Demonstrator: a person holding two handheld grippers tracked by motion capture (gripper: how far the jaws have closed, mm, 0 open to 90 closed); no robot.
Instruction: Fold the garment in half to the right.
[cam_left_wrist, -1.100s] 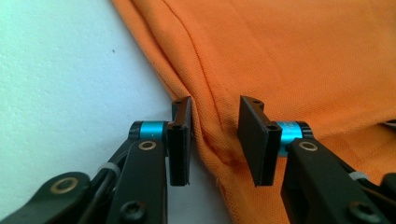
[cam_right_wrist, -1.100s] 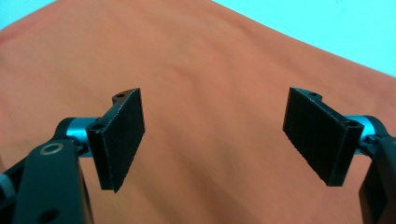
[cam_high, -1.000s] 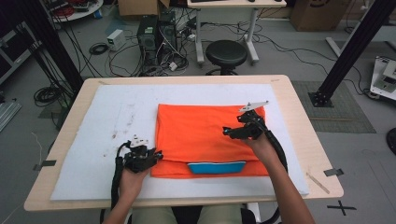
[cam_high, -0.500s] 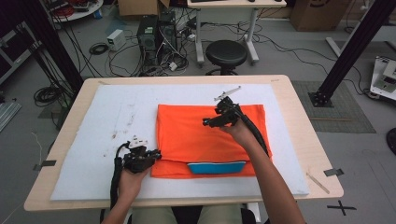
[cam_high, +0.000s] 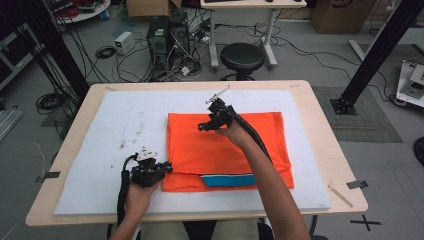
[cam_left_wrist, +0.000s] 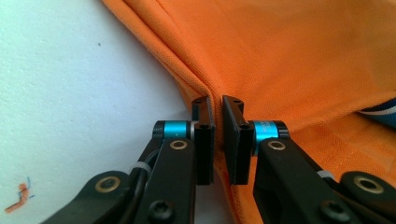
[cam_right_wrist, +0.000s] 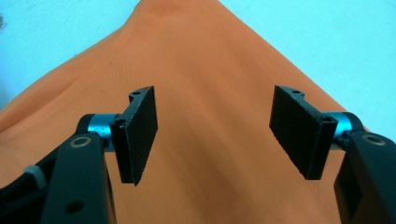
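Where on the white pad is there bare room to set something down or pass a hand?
The widest bare stretch of the white foam pad lies left of the folded orange shirt; a narrower band runs right of it. The near-left corner is crowded by the left gripper pinching the shirt's edge.

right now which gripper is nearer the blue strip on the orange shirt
Left. The left gripper pinches the orange shirt's near left corner, level with the blue strip. The right gripper hovers open over the shirt's far part.

Folded shirt (cam_high: 227, 150) lies at the centre of the pad (cam_high: 120, 130) on the counter (cam_high: 320, 105); left gripper (cam_high: 167, 167) at its seven o'clock corner, right gripper (cam_high: 201, 127) at eleven.
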